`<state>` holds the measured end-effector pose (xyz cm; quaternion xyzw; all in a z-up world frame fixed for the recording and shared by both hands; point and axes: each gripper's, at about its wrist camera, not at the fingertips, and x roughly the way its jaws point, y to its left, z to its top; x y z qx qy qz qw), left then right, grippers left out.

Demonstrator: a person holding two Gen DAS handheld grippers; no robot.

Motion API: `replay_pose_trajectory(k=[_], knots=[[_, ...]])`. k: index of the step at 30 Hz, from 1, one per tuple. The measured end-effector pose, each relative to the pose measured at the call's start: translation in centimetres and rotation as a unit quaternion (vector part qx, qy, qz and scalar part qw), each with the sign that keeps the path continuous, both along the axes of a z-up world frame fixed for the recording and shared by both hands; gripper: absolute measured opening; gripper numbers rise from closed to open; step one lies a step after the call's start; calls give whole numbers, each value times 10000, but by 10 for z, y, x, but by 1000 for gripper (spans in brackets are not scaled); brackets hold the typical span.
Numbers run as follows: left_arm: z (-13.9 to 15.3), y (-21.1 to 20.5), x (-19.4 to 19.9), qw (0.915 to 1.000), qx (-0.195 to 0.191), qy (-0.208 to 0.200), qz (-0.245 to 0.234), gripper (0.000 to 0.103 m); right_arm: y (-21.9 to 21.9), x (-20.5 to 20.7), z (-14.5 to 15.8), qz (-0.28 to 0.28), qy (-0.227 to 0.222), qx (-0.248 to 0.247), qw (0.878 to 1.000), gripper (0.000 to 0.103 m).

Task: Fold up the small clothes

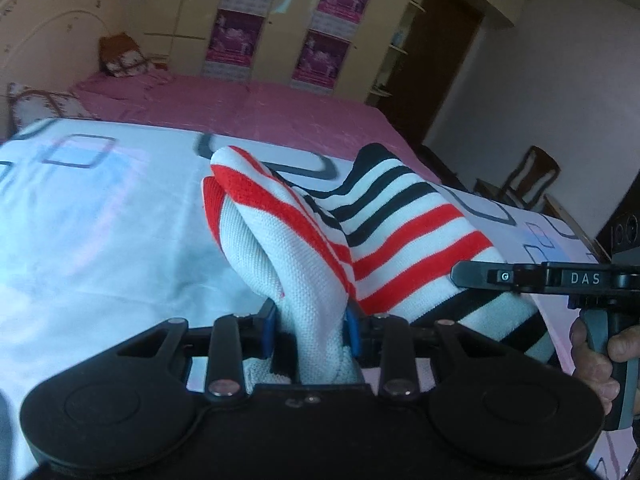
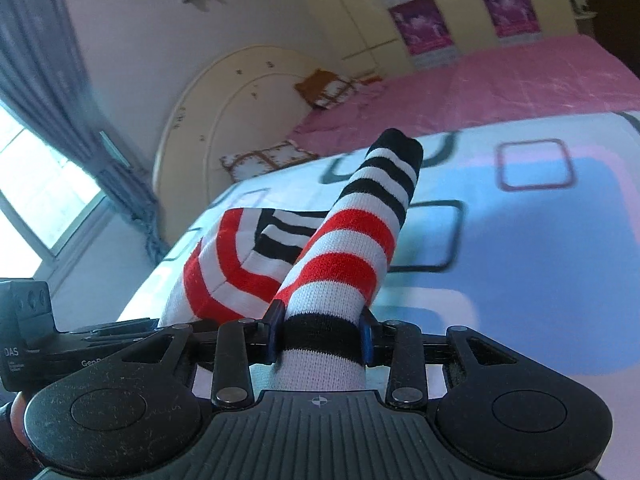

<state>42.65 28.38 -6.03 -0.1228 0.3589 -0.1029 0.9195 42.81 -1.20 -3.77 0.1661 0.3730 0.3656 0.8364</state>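
Note:
A small knitted garment (image 1: 400,248) with red, white and black stripes is held up above the bed between both grippers. My left gripper (image 1: 310,328) is shut on its white and red end. My right gripper (image 2: 322,338) is shut on a black band of the striped part (image 2: 352,248), which sticks up in front of it. The right gripper's body (image 1: 560,280) shows at the right of the left wrist view, with a hand on its handle. The left gripper's body (image 2: 60,348) shows at the left of the right wrist view.
Below lies a white and blue bedcover (image 1: 100,220) with square outlines, over a pink sheet (image 1: 260,108). Pillows (image 1: 120,60) and a cream headboard (image 2: 224,100) stand at the far end. Wardrobes with purple posters (image 1: 240,36) line the wall. A wooden chair (image 1: 532,176) stands at the right.

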Motion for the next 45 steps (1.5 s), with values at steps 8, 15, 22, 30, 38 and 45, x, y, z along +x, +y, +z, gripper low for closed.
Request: replay_pose_trajectory(k=[8, 15, 22, 30, 38, 45], knots=[[5, 49, -14, 9996, 182, 57, 219, 32, 67, -3, -7, 282, 91, 153, 9994, 36], [-39, 80, 1, 9974, 397, 534, 270, 36, 86, 4, -61, 39, 704, 284, 9971, 37], [-65, 67, 2, 9944, 857, 577, 224, 39, 81, 3, -105, -377, 1014, 154, 9940, 50], [-65, 71, 1, 9943, 861, 573, 261, 43, 89, -2, -85, -283, 663, -423, 9965, 55], [-47, 83, 11, 9948, 831, 275, 520, 47, 103, 3, -50, -187, -368, -815, 9958, 49], [-71, 80, 64, 9976, 630, 279, 92, 28, 165, 22, -72, 342, -951, -2388, 9658, 18]])
